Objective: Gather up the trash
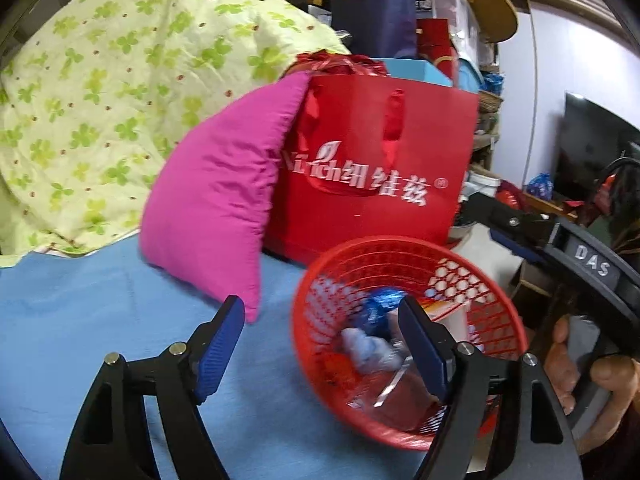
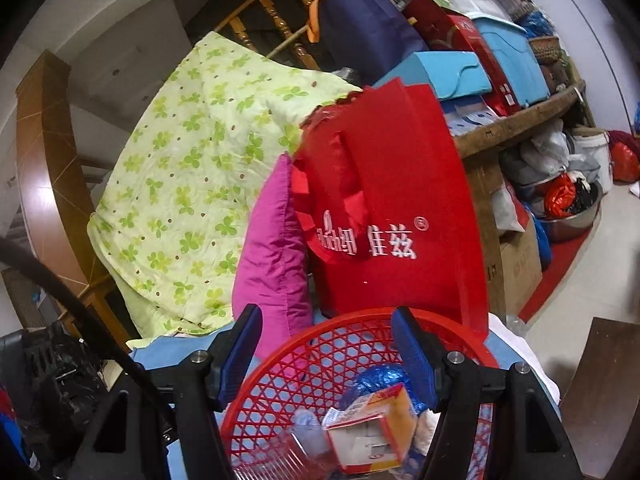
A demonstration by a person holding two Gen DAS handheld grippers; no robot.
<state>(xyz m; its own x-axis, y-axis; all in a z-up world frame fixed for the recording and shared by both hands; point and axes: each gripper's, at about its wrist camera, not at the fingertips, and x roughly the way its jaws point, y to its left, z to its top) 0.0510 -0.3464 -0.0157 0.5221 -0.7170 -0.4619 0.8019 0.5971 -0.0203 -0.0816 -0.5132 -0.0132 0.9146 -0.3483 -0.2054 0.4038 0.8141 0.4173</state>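
- The red basket (image 1: 408,344) sits on the blue sheet (image 1: 80,340) at the bed's edge, at about five o'clock in the left wrist view and at six o'clock in the right one.
- Trash is already inside it: a crumpled blue wrapper (image 1: 380,308), a pale wad of tissue (image 1: 368,348), a small red and white carton (image 2: 372,432) and some clear plastic packaging (image 1: 396,396).
- The left tongs (image 1: 324,344) stand apart with nothing between the pads; one pad hangs over the basket, the other over the sheet.
- The right tongs (image 2: 332,356) are apart too, straddling the basket's far rim without pressing on it, and they hold nothing.
- A hand (image 1: 576,376) grips the right tool at four o'clock in the left wrist view.
- Behind the basket, at twelve o'clock, a red bag (image 1: 376,168) leans beside a pink pillow (image 1: 216,200) and a green clover quilt (image 1: 100,80).
- My guess is that the collecting is well along: several pieces are in, and the visible sheet shows no loose litter.
- What is left, if anything, lies outside these views; I cannot tell whether more trash waits elsewhere on the bed.
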